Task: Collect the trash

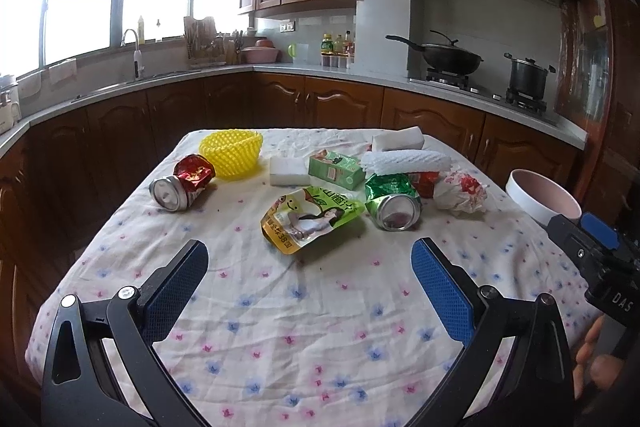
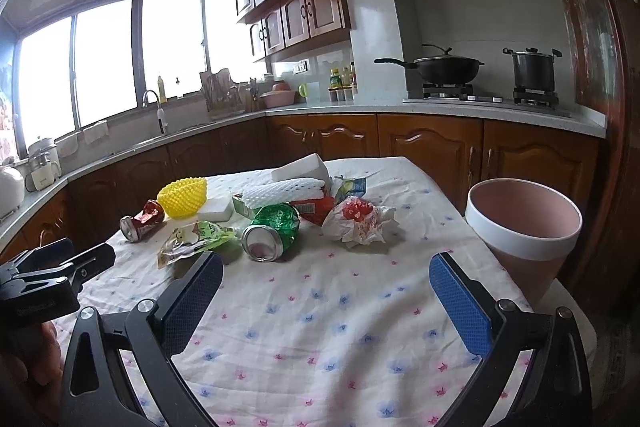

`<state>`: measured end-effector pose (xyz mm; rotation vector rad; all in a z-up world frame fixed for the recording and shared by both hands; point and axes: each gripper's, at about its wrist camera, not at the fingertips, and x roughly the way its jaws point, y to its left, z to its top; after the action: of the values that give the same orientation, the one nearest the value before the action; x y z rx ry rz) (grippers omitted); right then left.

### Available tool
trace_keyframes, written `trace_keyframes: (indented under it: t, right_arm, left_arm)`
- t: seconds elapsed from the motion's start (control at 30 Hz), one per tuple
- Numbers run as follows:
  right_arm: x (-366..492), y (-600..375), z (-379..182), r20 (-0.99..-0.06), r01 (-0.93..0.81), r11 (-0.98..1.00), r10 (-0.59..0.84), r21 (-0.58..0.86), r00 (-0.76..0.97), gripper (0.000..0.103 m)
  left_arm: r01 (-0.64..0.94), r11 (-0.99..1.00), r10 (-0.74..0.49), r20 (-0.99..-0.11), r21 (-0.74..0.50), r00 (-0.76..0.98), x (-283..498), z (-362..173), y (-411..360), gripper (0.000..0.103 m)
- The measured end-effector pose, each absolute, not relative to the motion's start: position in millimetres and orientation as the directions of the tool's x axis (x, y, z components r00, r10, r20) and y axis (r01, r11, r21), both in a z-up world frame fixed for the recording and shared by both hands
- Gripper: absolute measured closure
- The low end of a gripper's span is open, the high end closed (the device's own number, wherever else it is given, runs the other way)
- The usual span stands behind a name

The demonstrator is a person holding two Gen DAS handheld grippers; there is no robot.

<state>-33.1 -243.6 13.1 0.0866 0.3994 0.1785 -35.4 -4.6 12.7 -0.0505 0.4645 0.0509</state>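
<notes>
Over the near edge of the floral tablecloth (image 1: 320, 327), my left gripper (image 1: 310, 267) and right gripper (image 2: 326, 281) hover level, jaws spread wide, holding nothing. Trash sits mid-table beyond them: green can (image 2: 272, 231), red can (image 1: 182, 185), snack pouch (image 1: 310, 219), crumpled wrapper (image 2: 360, 221). Pink bin (image 2: 524, 223) stands at right edge.

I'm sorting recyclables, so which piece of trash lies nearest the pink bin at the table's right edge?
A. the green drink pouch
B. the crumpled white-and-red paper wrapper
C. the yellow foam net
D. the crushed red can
B: the crumpled wrapper lies closest to the pink bin, while the red can and yellow foam net sit far across the table.
</notes>
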Motion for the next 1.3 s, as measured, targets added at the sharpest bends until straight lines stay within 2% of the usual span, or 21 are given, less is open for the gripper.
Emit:
trace_keyframes:
  t: [1.3]
  right_arm:
    - [-30.0, -245.6, 12.9, -0.38, -0.165, 0.976, 0.208, 0.142, 0.901, 0.0]
  left_arm:
    - [-0.047, 0.998, 0.026, -0.455, -0.035, 0.89, -29.2, 11.9, -5.2, 0.0]
